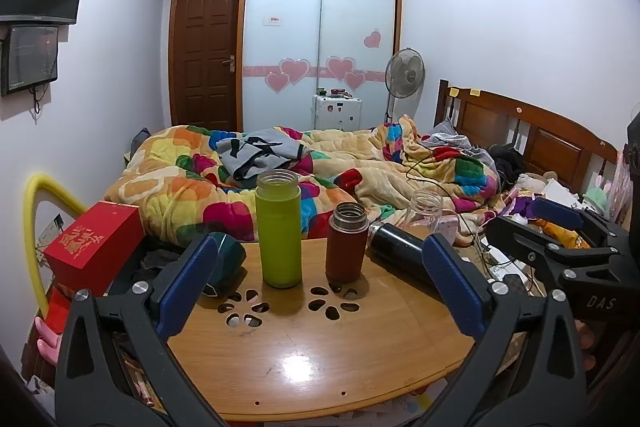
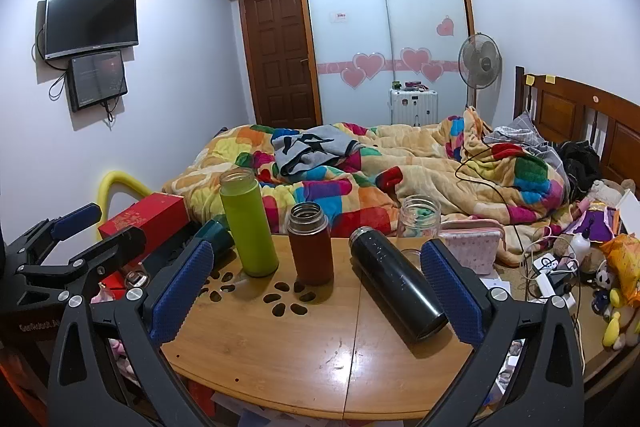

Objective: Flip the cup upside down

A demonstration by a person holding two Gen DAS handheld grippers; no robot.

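Observation:
On the wooden table [image 1: 320,359] a green cup [image 1: 279,229] and a brown-red cup [image 1: 346,242] stand upright with open mouths. A black flask [image 1: 396,249] lies on its side; in the right wrist view [image 2: 396,285] it lies between my right fingers' line. A dark teal cup [image 1: 226,259] lies tipped at the table's left edge. A clear glass jar [image 2: 419,217] stands at the far edge. My left gripper [image 1: 320,267] is open and empty above the near table. My right gripper [image 2: 316,275] is open and empty; it also shows in the left wrist view [image 1: 560,227].
A red box [image 1: 94,243] sits left of the table by a yellow tube [image 1: 36,227]. A bed with a colourful quilt [image 1: 300,167] lies behind the table. A pink pouch [image 2: 474,245], cables and toys [image 2: 580,267] crowd the right side.

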